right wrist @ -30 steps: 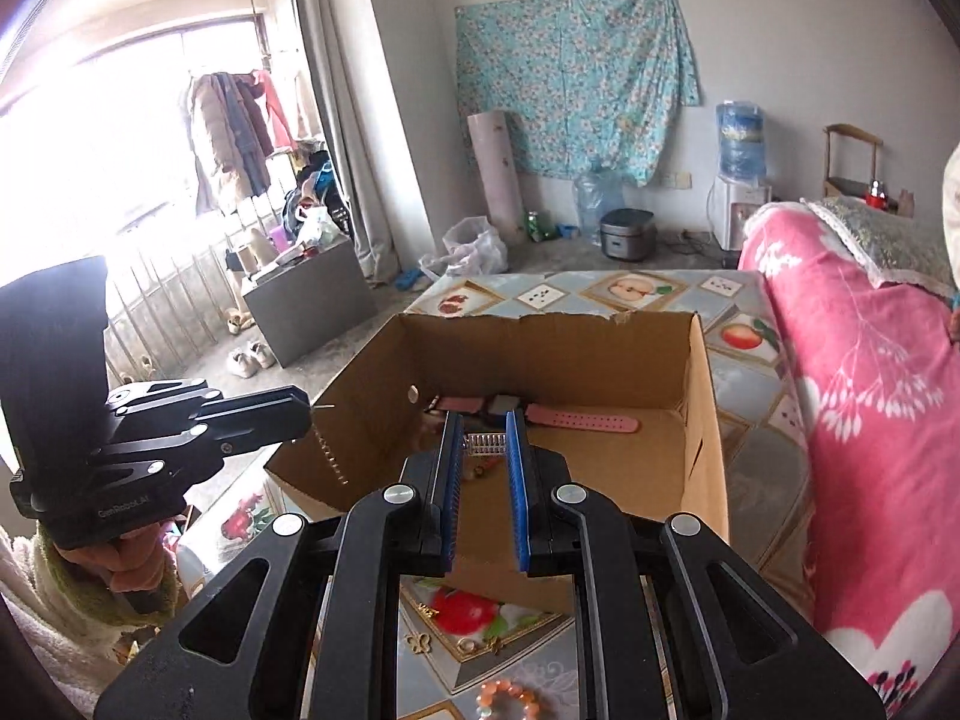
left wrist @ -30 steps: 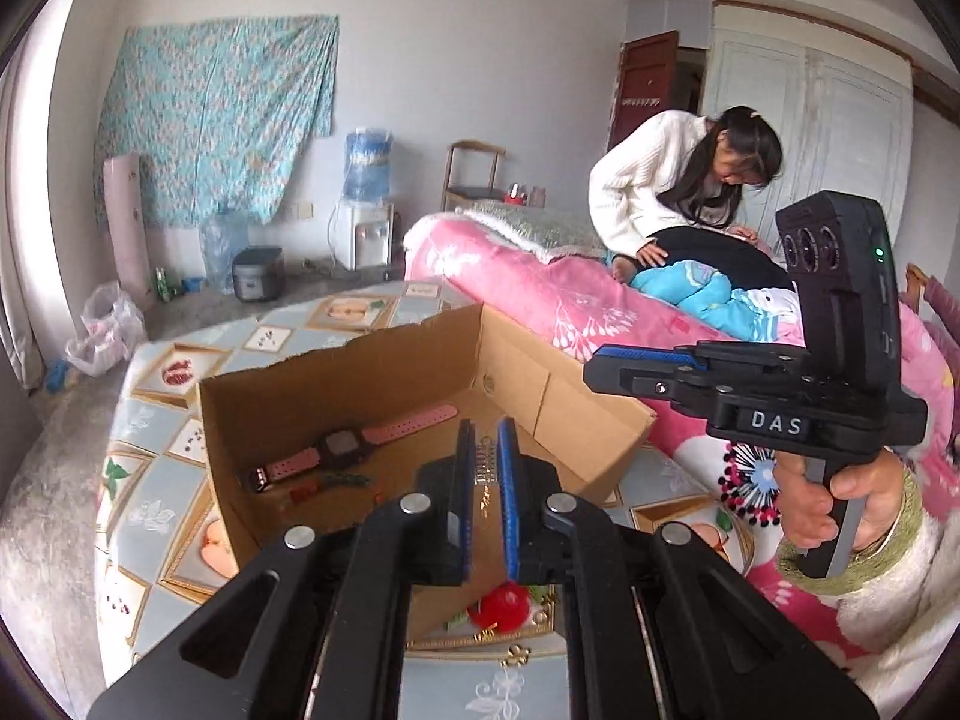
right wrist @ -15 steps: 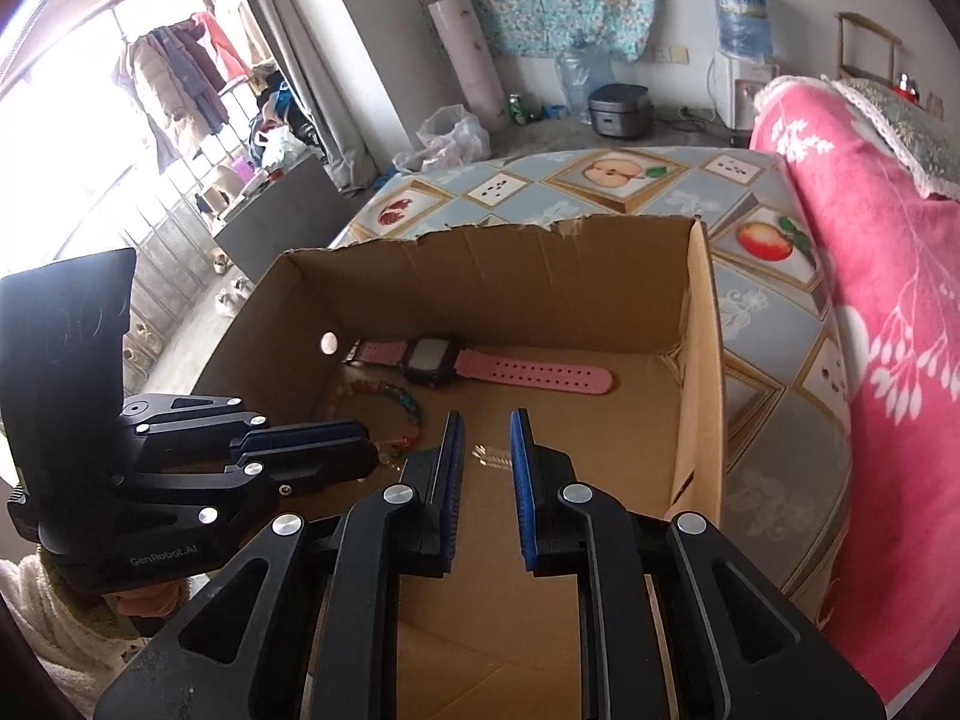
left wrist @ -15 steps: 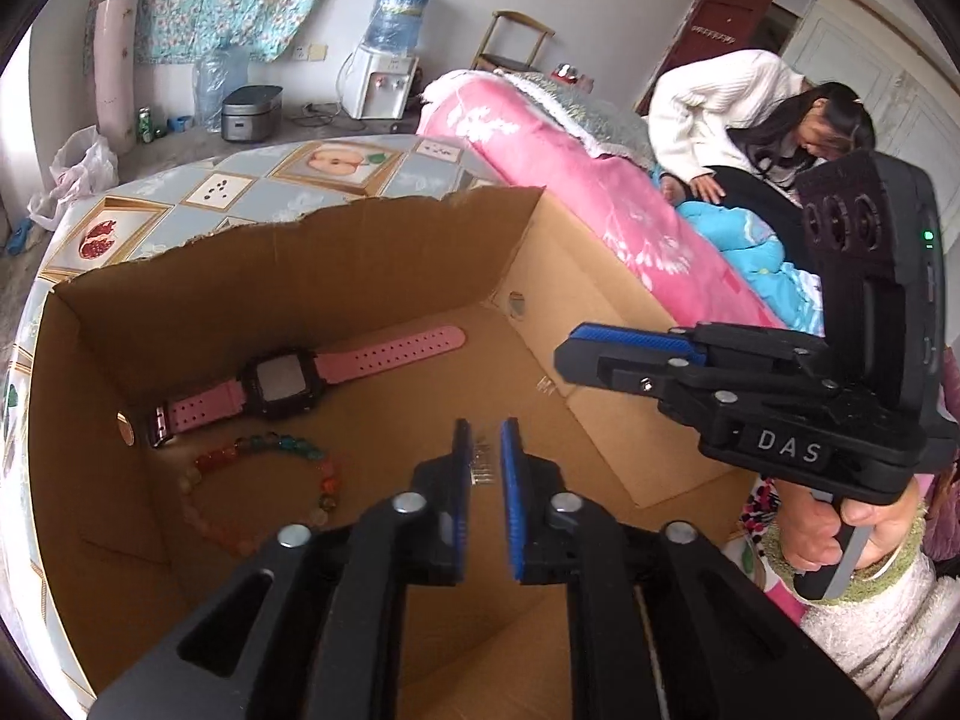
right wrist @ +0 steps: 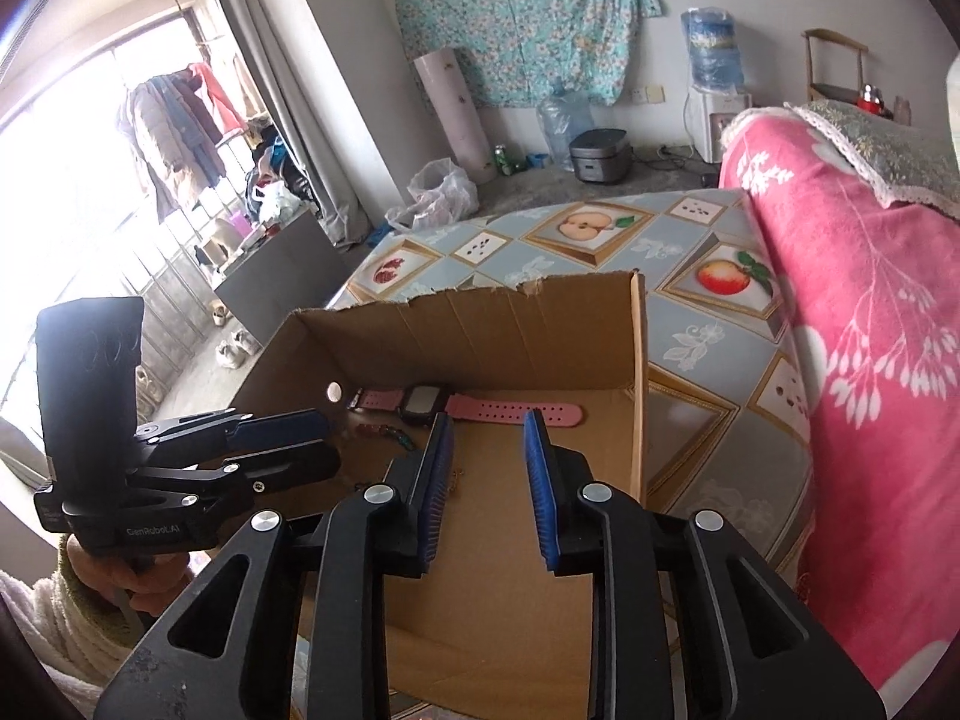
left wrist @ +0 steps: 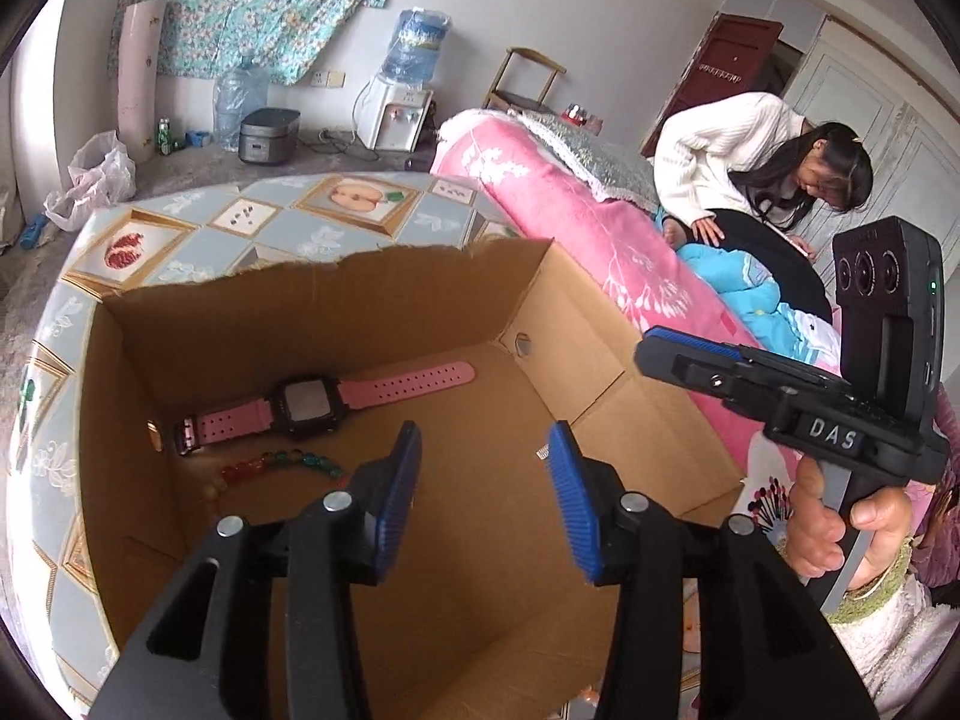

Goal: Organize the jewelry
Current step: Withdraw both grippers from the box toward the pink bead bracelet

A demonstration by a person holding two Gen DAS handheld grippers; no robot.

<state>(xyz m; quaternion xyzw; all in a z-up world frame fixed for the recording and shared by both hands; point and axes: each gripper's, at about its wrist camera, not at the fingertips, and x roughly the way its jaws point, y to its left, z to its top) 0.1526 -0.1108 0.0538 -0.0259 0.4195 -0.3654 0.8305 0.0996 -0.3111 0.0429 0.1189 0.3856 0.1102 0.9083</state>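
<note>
A teal floral cloth (right wrist: 528,18) was hung on the white back wall, and beside it a water dispenser (right wrist: 717,102) was set against that wall. A rice cooker (left wrist: 268,135) and a plastic bag (right wrist: 438,195) were left on the grey floor. Daylight was admitted through a barred window (right wrist: 90,192), where clothes were hung. A pink blanket (right wrist: 870,324) was spread beside the fruit-patterned worktop (right wrist: 690,252)
</note>
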